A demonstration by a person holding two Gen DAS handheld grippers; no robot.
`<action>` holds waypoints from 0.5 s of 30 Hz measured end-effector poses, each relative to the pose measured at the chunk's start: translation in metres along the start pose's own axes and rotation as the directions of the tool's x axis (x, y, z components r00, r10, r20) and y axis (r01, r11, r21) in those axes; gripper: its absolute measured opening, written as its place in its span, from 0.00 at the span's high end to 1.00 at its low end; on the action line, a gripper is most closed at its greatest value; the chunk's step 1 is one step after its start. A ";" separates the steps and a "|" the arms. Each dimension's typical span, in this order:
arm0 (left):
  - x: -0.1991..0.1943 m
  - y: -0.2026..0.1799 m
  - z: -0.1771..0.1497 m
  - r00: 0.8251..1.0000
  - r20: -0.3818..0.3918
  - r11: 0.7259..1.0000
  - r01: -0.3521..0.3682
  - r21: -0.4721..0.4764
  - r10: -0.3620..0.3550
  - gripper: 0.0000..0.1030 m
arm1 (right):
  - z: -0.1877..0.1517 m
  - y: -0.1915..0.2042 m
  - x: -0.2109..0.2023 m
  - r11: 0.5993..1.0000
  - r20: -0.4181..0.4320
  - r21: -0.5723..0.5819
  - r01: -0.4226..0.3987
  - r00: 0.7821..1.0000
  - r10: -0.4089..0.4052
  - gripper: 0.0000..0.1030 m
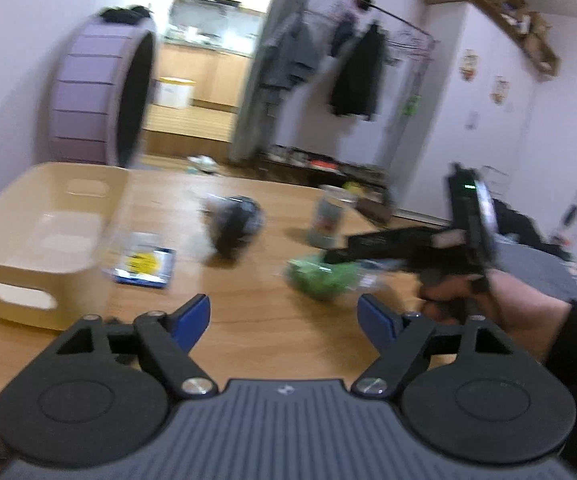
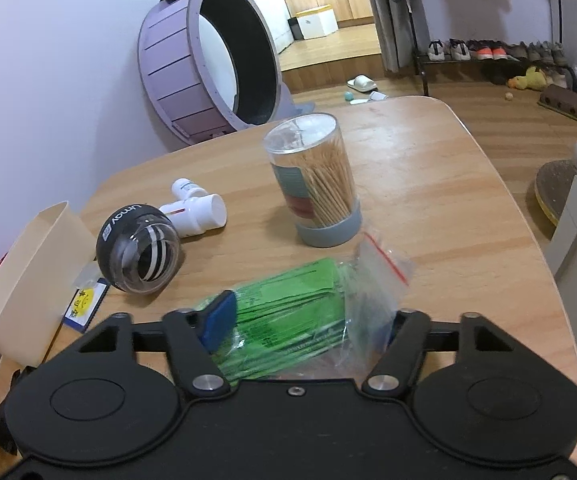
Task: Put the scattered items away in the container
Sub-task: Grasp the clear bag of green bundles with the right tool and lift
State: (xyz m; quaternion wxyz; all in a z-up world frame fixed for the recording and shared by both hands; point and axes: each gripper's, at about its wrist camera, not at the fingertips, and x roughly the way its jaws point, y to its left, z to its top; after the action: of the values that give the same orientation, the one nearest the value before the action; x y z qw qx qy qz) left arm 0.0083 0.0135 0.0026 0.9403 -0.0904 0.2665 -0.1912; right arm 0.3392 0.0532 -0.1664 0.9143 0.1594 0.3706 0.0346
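The desk (image 2: 428, 208) is pale orange-brown wood with fine grain. At lower centre of the right wrist view, the clear bag (image 2: 308, 312) holds bright green slips with dark print, and has a red seal strip. Above it, the clear toothpick jar (image 2: 312, 184) has a grey base and grey-blue, red bands. At left, the black ball (image 2: 138, 252) bears white lettering and white stripes inside. The container (image 1: 44, 236) is cream. Both claws are black with blue pads (image 1: 192, 320).
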 end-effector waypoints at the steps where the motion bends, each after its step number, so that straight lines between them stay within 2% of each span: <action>1: 0.001 -0.002 -0.001 1.000 -0.006 1.000 0.019 0.006 -0.019 0.22 | 0.000 -0.001 0.000 1.000 0.003 0.002 -0.001 1.000 0.001 0.42; 3: 0.004 -0.006 -0.002 0.998 -0.018 0.998 0.057 0.017 -0.057 0.22 | 0.001 -0.004 -0.001 1.000 0.009 0.022 -0.003 1.000 0.002 0.53; 4: 0.006 -0.008 -0.003 0.998 -0.023 0.998 0.063 0.022 -0.062 0.22 | 0.001 -0.007 -0.002 0.999 0.013 0.035 -0.008 1.000 0.008 0.55; 7: 0.013 -0.009 -0.006 0.997 -0.039 0.998 0.065 0.023 -0.064 0.22 | 0.000 -0.014 -0.004 0.997 0.023 0.069 -0.041 0.999 0.040 0.72; 8: 0.015 -0.008 -0.006 0.997 -0.042 0.998 0.066 0.021 -0.065 0.22 | 0.000 -0.016 -0.004 0.995 0.028 0.079 -0.054 0.998 0.052 0.82; 15: 0.040 0.000 -0.001 0.997 -0.046 0.998 0.058 0.025 -0.057 0.22 | 0.003 -0.023 -0.021 0.986 0.093 0.094 -0.139 0.987 0.130 0.96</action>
State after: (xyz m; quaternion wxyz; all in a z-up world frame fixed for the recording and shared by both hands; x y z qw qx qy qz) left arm 0.0396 -0.0029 -0.0166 0.9292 -0.0813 0.2827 -0.2238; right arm 0.3244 0.0271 -0.1578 0.9160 0.2309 0.3202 0.0709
